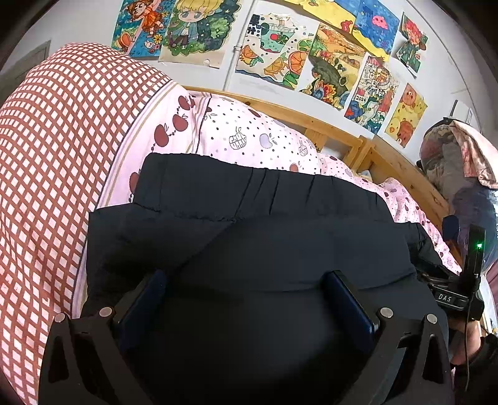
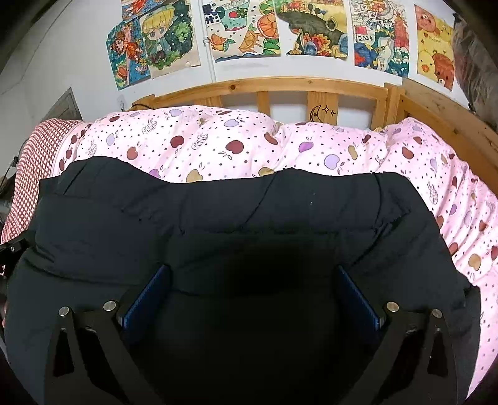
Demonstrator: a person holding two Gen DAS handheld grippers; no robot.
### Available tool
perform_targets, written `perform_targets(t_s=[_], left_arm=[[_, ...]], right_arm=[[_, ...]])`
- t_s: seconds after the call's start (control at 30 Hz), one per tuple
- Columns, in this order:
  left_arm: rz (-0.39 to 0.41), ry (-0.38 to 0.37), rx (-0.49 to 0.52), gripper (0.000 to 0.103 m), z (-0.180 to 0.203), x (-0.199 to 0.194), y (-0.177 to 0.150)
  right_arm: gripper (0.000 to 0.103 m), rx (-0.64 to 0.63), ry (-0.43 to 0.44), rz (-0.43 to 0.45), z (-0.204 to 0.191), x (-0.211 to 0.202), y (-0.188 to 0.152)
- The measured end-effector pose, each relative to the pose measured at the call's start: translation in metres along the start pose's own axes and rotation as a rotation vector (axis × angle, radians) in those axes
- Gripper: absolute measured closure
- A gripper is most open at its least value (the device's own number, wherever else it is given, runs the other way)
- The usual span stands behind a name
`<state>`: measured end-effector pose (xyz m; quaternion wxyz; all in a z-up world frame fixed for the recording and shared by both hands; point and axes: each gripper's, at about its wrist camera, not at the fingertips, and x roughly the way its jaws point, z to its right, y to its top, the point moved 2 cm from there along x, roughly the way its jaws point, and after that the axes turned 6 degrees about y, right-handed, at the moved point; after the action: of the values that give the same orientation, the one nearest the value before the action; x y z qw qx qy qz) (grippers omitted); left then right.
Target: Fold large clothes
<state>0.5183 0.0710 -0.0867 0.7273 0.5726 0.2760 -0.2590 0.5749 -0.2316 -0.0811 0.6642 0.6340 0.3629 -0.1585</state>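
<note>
A black padded jacket [image 1: 249,224] lies folded into a thick block on the pink apple-print quilt [image 1: 249,137]. My left gripper [image 1: 246,275] hovers low over its near-left part, open, fingers [image 1: 149,299] spread wide with only jacket fabric below them. In the right wrist view the same jacket [image 2: 218,212] fills the lower half, and my right gripper [image 2: 252,269] is open above its near edge, blue pads [image 2: 146,296] far apart. The right gripper's black body [image 1: 448,297], with a green light, shows at the jacket's right end.
A red-and-white checked cover [image 1: 56,162] bulges at the left. The wooden bed rail [image 2: 280,90] runs behind the quilt, with children's drawings [image 2: 249,28] on the wall above. A pile of bags and cloth [image 1: 460,162] stands at the right. A hand [image 1: 467,330] holds the right gripper.
</note>
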Motion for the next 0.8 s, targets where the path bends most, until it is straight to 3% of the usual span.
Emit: perform_targets(t_s=[0.8], left_arm=[[0.075, 0.028, 0.061, 0.0, 0.015, -0.005, -0.013]], right_arm=[[0.001, 0.031, 0.016, 0.154, 0.012, -0.027, -0.023]])
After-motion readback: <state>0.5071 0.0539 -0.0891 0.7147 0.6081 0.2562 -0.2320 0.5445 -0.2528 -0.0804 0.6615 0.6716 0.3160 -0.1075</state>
